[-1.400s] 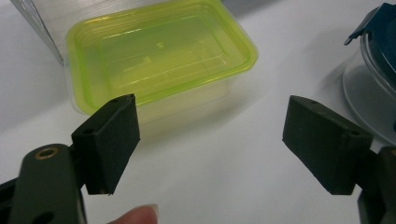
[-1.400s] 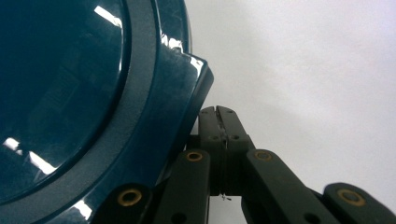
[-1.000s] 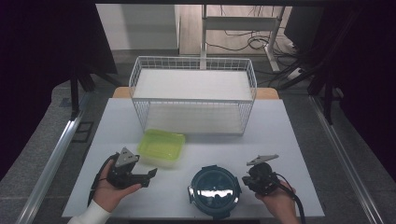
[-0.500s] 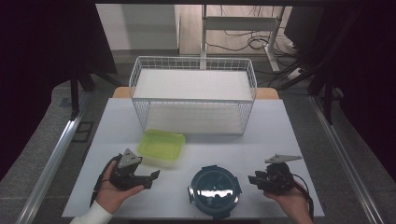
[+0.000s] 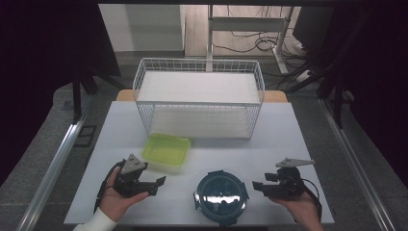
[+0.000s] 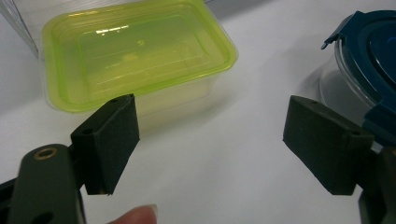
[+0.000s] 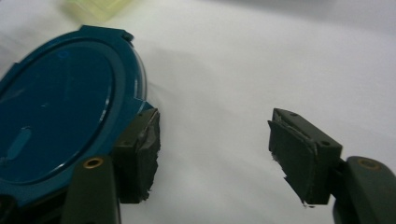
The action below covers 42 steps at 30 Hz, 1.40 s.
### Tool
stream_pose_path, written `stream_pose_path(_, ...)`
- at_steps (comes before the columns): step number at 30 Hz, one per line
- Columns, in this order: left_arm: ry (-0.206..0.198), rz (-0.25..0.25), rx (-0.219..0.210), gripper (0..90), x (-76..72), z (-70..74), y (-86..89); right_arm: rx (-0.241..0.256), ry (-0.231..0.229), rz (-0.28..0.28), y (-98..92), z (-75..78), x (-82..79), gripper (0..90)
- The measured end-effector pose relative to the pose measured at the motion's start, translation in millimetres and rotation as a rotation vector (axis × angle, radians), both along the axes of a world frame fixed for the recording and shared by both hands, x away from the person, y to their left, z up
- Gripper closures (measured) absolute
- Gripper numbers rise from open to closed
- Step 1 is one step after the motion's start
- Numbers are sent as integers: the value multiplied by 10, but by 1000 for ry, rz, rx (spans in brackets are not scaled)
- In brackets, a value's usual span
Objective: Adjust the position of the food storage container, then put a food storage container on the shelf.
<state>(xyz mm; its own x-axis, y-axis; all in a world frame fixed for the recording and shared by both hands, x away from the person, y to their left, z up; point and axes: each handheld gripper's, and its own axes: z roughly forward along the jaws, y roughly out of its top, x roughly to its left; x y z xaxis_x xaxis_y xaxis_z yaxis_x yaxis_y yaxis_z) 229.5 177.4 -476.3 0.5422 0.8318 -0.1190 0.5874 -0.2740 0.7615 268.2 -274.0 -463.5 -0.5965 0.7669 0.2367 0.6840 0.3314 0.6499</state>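
A lime-green rectangular plastic container (image 5: 166, 151) lies on the white table (image 5: 288, 144), just in front of the wire basket. A round clear container with a dark blue clip lid (image 5: 220, 195) stands near the front edge. My left gripper (image 5: 158, 186) rests in a hand to the left of the round container, open and holding nothing. In the left gripper view its gripper (image 6: 215, 135) points at the green container (image 6: 135, 51), with the blue lid (image 6: 373, 60) at the right. My right gripper (image 5: 257, 186) is open to the right of the round container. In the right gripper view its gripper (image 7: 215, 144) has the left jaw beside the lid (image 7: 60, 107).
A white wire basket (image 5: 199, 102) stands across the back of the table. The table's front edge runs just below both hands. Dark curtains, cables and a metal rail surround the table.
My right gripper has drawn back to the right, away from the round container. The left gripper has hardly shifted.
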Motion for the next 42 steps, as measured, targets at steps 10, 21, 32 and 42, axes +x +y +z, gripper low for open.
stream_pose_path(10, 48, -21, -111, 173, -116, 7, -81, 108, 9, 27, 41, 45, 40, 270)
stream_pose_path(21, 148, 11, -188, 160, -292, -85, -155, 103, 17, 78, 136, -14, 22, 261)
stream_pose_path(32, 217, -12, -262, 183, -187, -139, -411, 123, 19, 75, 96, -25, 46, 278)
stream_pose_path(42, 328, -60, -359, 213, -138, -242, -659, 158, 71, 100, 188, -95, 66, 279)
